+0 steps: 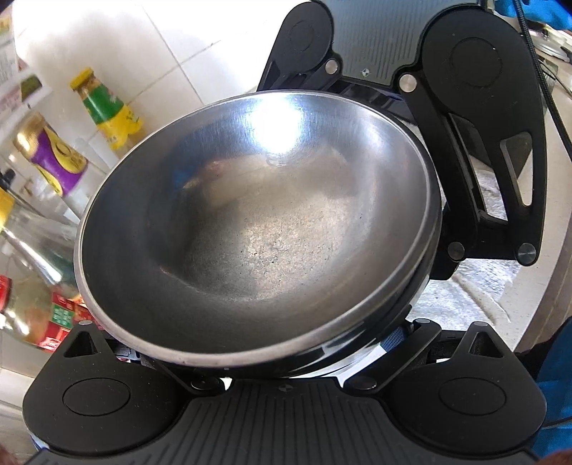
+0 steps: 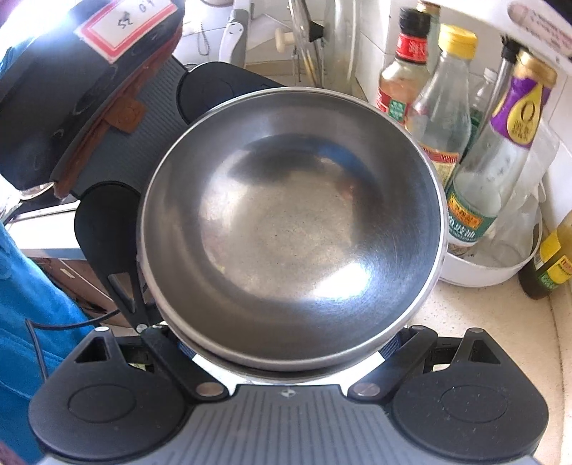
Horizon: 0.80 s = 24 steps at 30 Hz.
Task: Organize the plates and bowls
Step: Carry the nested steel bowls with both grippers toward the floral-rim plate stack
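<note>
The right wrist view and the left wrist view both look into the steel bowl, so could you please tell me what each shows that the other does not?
Only the right wrist view shows the white tub holding bottles, the red-capped bottle, a dark bottle standing on the counter beside the tub, and a red-bordered label on the other gripper. Only the left wrist view shows the green-and-yellow labelled bottle against the white tiled wall. Both show the steel bowl, empty, the purple-labelled bottle, and the opposite gripper at the bowl's far rim.
</note>
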Available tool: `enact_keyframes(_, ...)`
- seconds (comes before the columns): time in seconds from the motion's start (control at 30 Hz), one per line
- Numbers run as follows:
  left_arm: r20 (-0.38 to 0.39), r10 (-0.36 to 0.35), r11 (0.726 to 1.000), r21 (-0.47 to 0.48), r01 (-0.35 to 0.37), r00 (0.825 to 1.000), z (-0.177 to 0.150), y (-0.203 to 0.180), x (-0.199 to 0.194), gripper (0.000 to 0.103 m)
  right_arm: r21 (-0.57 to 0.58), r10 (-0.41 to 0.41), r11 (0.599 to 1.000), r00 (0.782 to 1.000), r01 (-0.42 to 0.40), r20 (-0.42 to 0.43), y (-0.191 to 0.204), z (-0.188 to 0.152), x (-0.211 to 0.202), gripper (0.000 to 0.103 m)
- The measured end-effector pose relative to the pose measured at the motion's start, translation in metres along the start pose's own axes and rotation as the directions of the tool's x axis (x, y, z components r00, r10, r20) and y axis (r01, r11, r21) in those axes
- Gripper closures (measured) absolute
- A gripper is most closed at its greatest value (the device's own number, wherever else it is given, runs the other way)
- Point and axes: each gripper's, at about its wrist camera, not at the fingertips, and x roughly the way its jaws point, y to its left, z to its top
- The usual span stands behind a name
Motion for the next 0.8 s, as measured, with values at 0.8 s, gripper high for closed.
enact_keyframes(0.8,-0.086,-0.065,0.992,-0.116,0.055,0.994,-0.023,-0.002,0.067,0.003,0.104,0.027,0.994,0.999,-0.022,-0.039,-0.025,-0.022,0.045,0.010)
